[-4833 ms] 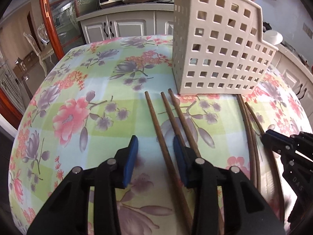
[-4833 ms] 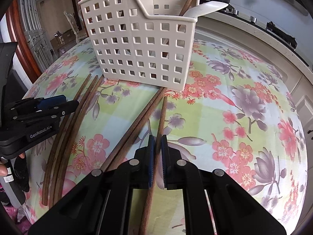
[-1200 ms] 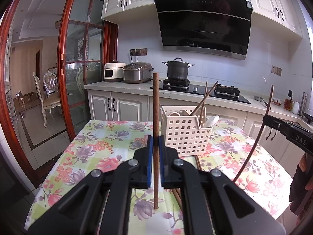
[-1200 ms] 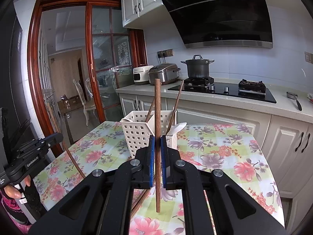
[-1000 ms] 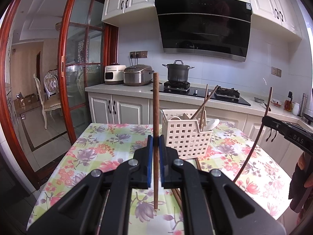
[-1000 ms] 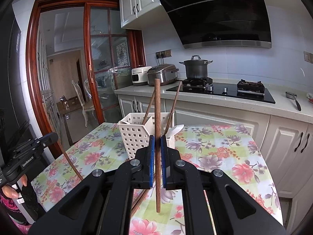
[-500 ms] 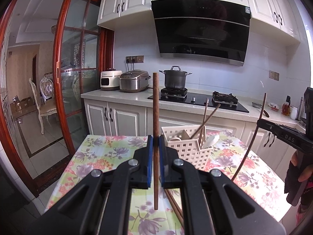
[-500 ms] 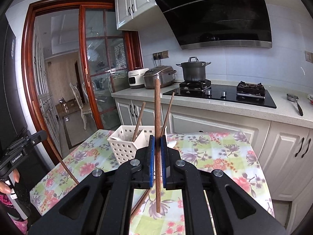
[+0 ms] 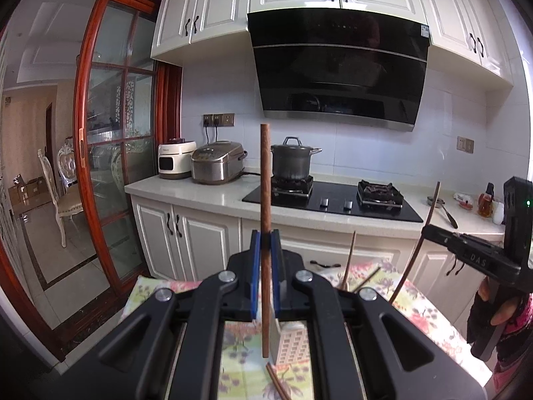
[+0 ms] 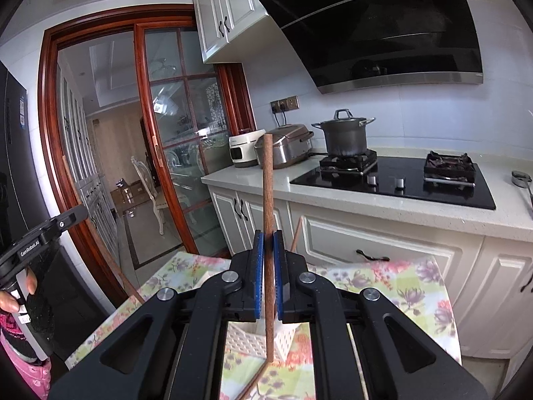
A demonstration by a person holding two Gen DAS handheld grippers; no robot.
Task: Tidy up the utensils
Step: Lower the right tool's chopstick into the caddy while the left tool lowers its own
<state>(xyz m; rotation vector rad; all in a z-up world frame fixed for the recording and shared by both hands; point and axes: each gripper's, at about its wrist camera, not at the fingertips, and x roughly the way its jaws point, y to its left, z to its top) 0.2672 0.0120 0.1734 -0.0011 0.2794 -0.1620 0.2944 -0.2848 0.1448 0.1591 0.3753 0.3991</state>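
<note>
Pinching one brown chopstick (image 9: 265, 200) upright in the left claw (image 9: 265, 243), another chopstick (image 10: 268, 206) upright in the right claw (image 10: 268, 243), high above the white basket (image 10: 246, 338) on the flowery desk (image 10: 416, 286).

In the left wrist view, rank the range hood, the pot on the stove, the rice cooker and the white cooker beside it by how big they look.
1. Range hood, clearly largest.
2. Rice cooker.
3. Pot, close to the rice cooker; the chopstick hides its left edge.
4. White cooker, smallest.
</note>
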